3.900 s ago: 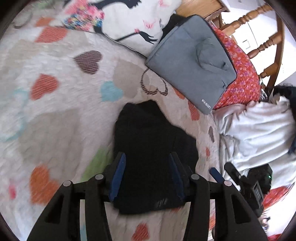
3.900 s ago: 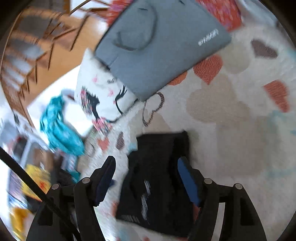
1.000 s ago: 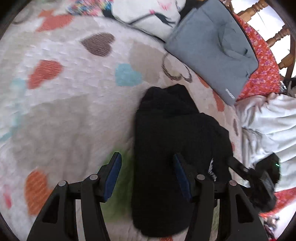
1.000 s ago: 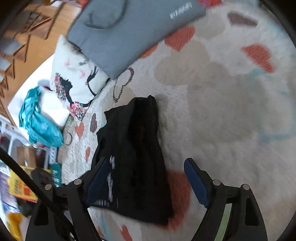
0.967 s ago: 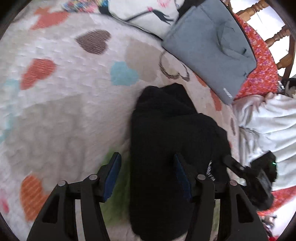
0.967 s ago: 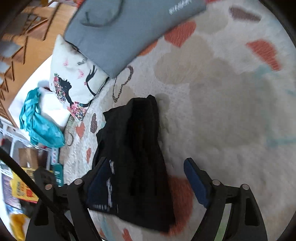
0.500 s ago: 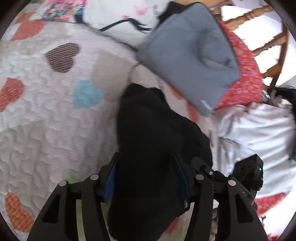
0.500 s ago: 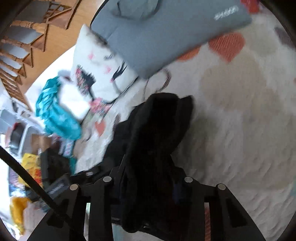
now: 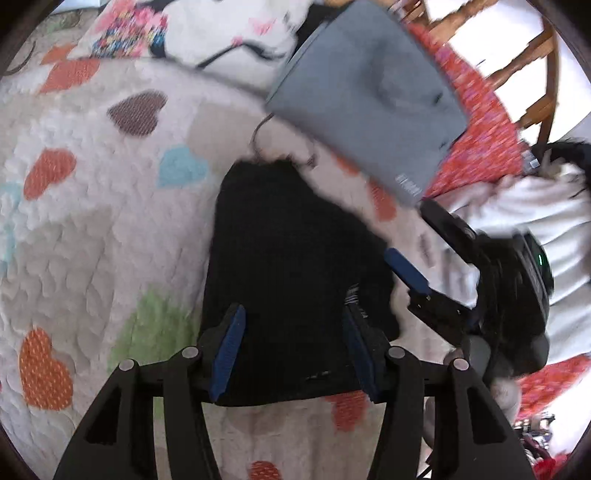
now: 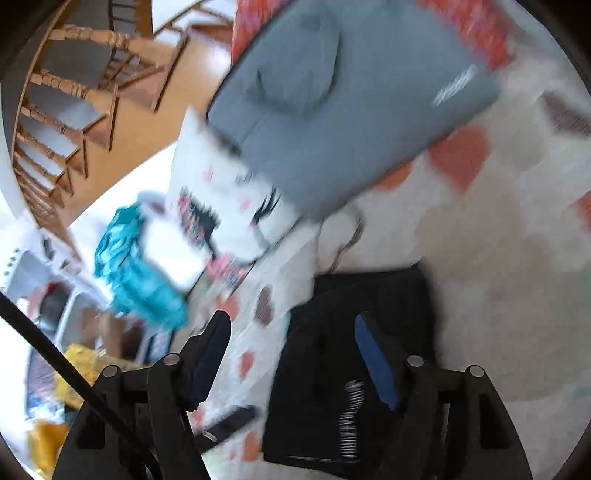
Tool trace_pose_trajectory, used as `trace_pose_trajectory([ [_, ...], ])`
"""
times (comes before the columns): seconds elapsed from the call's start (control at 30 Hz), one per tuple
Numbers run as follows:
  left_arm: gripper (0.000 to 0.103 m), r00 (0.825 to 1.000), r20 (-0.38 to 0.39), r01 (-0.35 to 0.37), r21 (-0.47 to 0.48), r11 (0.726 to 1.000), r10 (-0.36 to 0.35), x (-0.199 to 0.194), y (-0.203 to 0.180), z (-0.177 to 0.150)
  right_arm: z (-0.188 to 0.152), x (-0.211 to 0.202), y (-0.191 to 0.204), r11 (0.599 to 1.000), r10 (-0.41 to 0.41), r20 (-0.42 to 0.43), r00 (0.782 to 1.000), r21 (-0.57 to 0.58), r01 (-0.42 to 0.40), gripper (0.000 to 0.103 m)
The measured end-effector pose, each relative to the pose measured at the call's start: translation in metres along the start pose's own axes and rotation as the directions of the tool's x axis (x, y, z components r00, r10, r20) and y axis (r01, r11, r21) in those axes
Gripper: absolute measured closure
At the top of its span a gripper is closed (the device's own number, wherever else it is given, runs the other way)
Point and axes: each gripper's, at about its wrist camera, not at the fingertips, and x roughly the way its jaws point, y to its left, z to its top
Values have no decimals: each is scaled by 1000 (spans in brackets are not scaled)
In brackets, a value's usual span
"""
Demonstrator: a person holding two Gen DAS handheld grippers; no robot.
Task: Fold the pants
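The black pants [image 9: 288,251] lie folded into a compact rectangle on a white quilt with coloured hearts [image 9: 85,221]. My left gripper [image 9: 291,328] is open, its blue-padded fingers spread over the near end of the pants, holding nothing. The right gripper shows in the left wrist view [image 9: 406,273] at the pants' right edge. In the right wrist view the pants [image 10: 351,350] lie under and between the open fingers of my right gripper [image 10: 291,343], which is empty.
A grey laptop sleeve [image 9: 369,92] lies just beyond the pants on a red floral cushion [image 9: 480,129]. A white printed pillow [image 9: 221,33] lies at the back. White clothing [image 9: 535,221] is heaped at the right. A teal garment [image 10: 136,266] lies off the quilt.
Both grippers held the bunched pants half a second ago. Now both have opened and the pants lie flat and folded on the quilt. The right gripper has shifted to the pants' right side.
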Motion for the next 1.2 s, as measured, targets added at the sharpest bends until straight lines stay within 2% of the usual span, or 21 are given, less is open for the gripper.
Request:
trace_pose_trajectory([
  [0.07, 50, 1000, -16, -16, 5, 1000, 16, 5, 0, -1, -4, 13, -22, 994, -94, -32, 995, 57, 96, 38],
  [0.1, 50, 1000, -17, -9, 1, 1000, 9, 2, 0, -1, -6, 10, -32, 991, -101, -8, 995, 92, 101, 54],
  [0.13, 50, 1000, -18, 2, -4, 1000, -2, -1, 0, 0, -5, 4, -33, 986, -127, 18, 992, 110, 124, 56],
  [0.17, 50, 1000, -18, 8, -8, 1000, -8, -5, 1, 0, -4, -6, -28, 976, -198, 62, 978, 104, 191, 52],
  [0.23, 50, 1000, -16, 11, -14, 1000, -12, -12, 4, 1, -2, -31, -12, 945, -327, 165, 931, 32, 326, 33],
  [0.37, 50, 997, 63, -47, 47, 998, 44, -45, 2, -5, -11, -69, 14, 908, -379, 243, 893, -90, 410, 33],
  [0.4, 50, 993, 101, -74, 73, 995, 66, -56, -2, -9, -21, -76, 29, 878, -404, 283, 870, -145, 455, 33],
  [0.5, 49, 955, 265, -176, 144, 974, 134, -93, -20, -17, -48, -93, 64, 788, -426, 398, 812, -278, 549, 31],
  [0.57, 45, 895, 411, -264, 178, 948, 172, -124, -37, -30, -68, -112, 86, 729, -392, 485, 782, -354, 585, 20],
  [0.6, 32, 870, 459, -288, 180, 941, 178, -135, -42, -34, -80, -122, 97, 708, -357, 525, 773, -387, 590, 11],
  [0.67, 9, 797, 575, -334, 165, 928, 185, -162, -53, -47, -97, -134, 113, 681, -341, 553, 760, -412, 605, 9],
  [0.7, 1, 744, 641, -359, 144, 922, 190, -177, -58, -57, -103, -137, 118, 671, -344, 562, 752, -414, 615, 9],
  [0.8, 0, 617, 758, -422, 91, 902, 213, -205, -71, -79, -128, -149, 126, 628, -371, 601, 708, -398, 668, 9],
  [0.87, 0, 542, 795, -496, 42, 867, 272, -212, -76, -93, -147, -158, 127, 607, -389, 615, 686, -388, 693, 6],
  [0.9, 0, 528, 798, -519, 32, 854, 291, -211, -77, -98, -153, -162, 128, 601, -398, 617, 679, -383, 701, 3],
  [0.93, 0, 526, 790, -547, 31, 836, 315, -208, -78, -101, -159, -164, 129, 589, -414, 621, 666, -375, 716, 1],
  [1.0, 0, 592, 725, -573, 71, 817, 352, -197, -76, -102, -168, -167, 134, 555, -427, 641, 637, -370, 745, 0],
  [1.07, 0, 676, 643, -550, 115, 827, 360, -185, -70, -100, -181, -171, 137, 499, -417, 702, 578, -355, 791, 0],
  [1.1, 0, 702, 617, -536, 127, 835, 357, -181, -69, -100, -185, -171, 136, 477, -401, 729, 555, -351, 806, 0],
  [1.13, 0, 725, 596, -520, 144, 842, 346, -178, -67, -99, -186, -168, 134, 466, -391, 738, 550, -356, 810, 0],
  [1.2, 0, 726, 601, -526, 173, 833, 334, -171, -63, -108, -174, -151, 127, 452, -446, 668, 596, -407, 794, 0],
])
